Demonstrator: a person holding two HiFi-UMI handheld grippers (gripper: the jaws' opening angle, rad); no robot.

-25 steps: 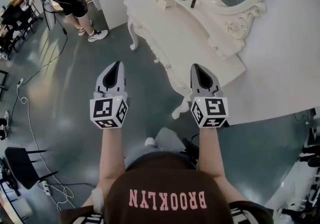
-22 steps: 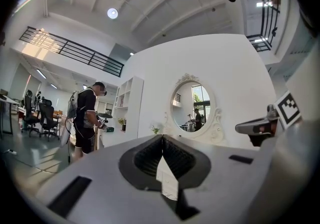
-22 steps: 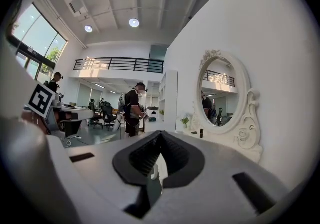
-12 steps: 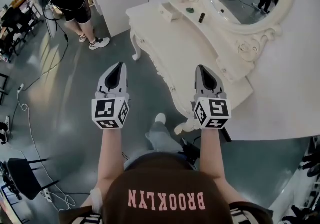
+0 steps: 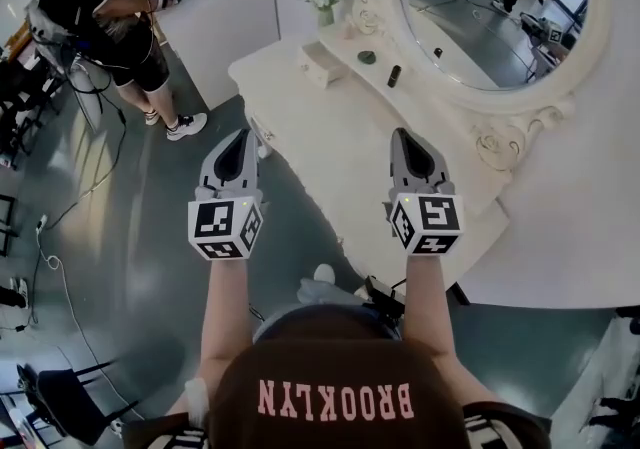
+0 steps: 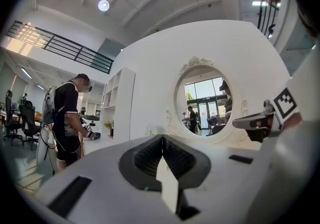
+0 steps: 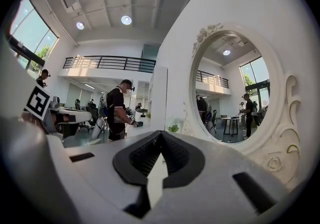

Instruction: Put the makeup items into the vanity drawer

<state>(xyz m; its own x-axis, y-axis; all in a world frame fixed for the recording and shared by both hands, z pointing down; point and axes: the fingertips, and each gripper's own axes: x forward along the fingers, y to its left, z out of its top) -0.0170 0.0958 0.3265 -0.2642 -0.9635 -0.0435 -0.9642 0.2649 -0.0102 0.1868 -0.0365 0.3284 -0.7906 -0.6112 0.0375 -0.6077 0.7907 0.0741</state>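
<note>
Tools: left tool (image 5: 236, 132) and right tool (image 5: 403, 135), jaws closed together, both empty.
Makeup items: dark bottle (image 5: 394, 76), round pot (image 5: 367, 57), ahead of right tool, well apart.
Table (image 5: 330, 142): white, ahead of the tools.

A lofty studio hall with mezzanine railing (image 7: 107, 62), office chairs (image 6: 27, 118) and a staged vanity (image 5: 340, 137).

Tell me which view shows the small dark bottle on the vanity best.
The head view: the small dark bottle stands upright on the vanity, below the mirror. Neither gripper view shows it; the vanity top is hidden in both.
</note>
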